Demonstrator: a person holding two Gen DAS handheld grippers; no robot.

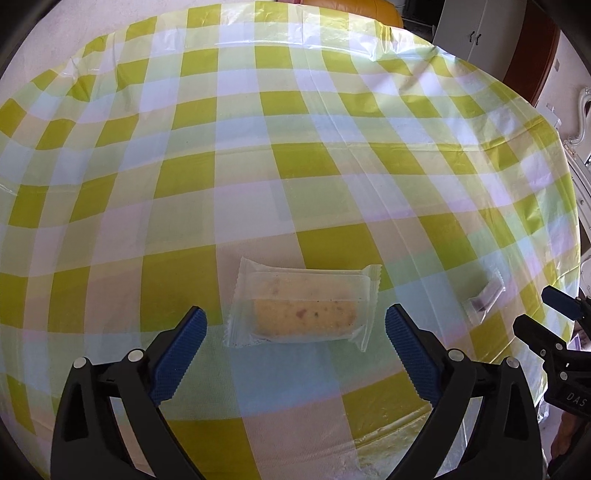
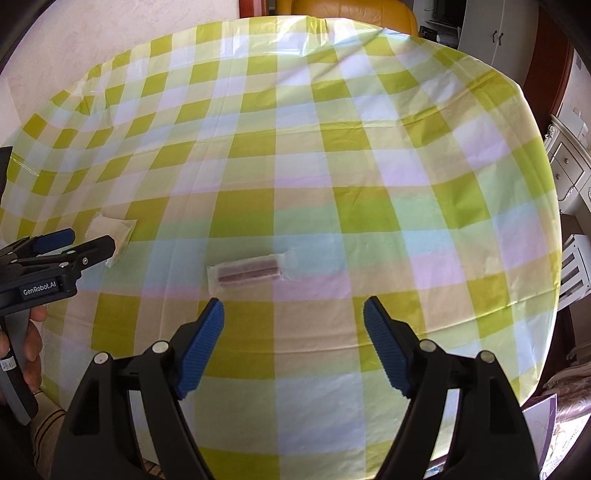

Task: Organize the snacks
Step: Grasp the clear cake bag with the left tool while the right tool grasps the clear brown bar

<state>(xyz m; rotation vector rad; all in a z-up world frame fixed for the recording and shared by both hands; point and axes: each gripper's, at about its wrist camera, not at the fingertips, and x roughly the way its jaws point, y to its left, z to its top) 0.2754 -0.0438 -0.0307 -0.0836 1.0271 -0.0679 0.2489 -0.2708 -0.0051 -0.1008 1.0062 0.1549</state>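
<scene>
A yellow cake in a clear wrapper (image 1: 303, 306) lies flat on the checked tablecloth (image 1: 295, 166). My left gripper (image 1: 295, 314) is open, its blue pads (image 1: 184, 350) on either side of the wrapper and clear of it. In the right wrist view the cake's wrapper (image 2: 118, 229) is partly hidden behind the left gripper (image 2: 85, 240). A brown wafer bar in a clear wrapper (image 2: 251, 273) lies just ahead of my right gripper (image 2: 293, 306), which is open and empty. The wafer bar (image 1: 484, 299) and the right gripper (image 1: 543, 314) show at the right edge of the left wrist view.
The round table's near edge (image 1: 388, 428) runs under the left gripper. An orange chair (image 2: 347, 11) stands behind the table and white cabinets (image 2: 569, 166) to its right. A hand (image 2: 33, 343) grips the left tool's handle.
</scene>
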